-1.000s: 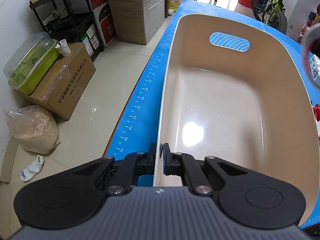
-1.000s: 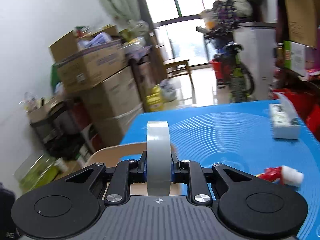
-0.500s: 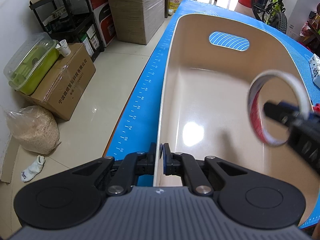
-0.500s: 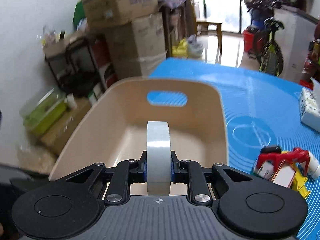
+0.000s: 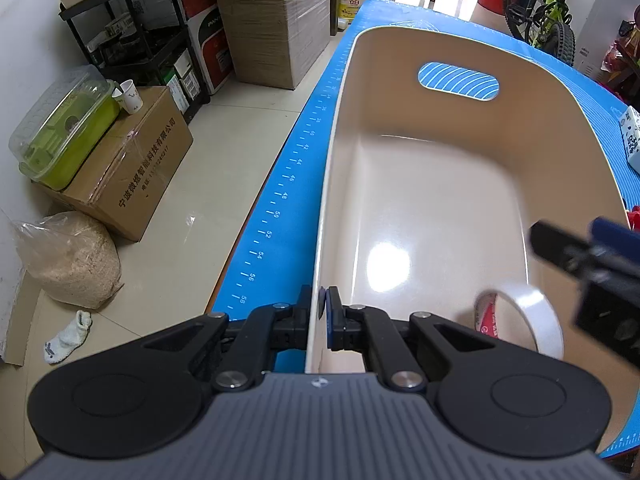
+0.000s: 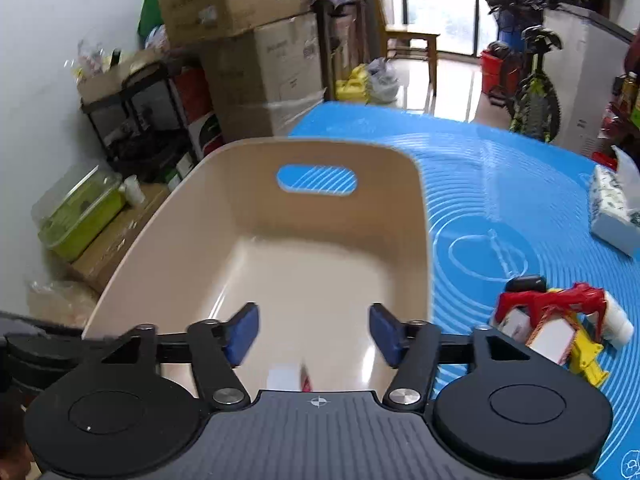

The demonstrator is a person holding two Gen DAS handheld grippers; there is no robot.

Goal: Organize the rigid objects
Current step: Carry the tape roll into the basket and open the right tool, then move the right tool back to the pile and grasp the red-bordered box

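A beige plastic bin with a handle cutout stands on the blue mat. My left gripper is shut on the bin's near rim. A roll of clear tape lies loose inside the bin at its near right; in the right wrist view a bit of it shows just below the fingers. My right gripper is open and empty above the bin; it also shows at the right edge of the left wrist view.
A pile of red, yellow and white small objects lies on the mat right of the bin. A tissue pack sits farther right. Cardboard boxes, a shelf rack and a bicycle stand around the table.
My right gripper moved over the bin, opened and let go of the tape roll, which now lies in the bin. My left gripper has kept its hold on the rim.
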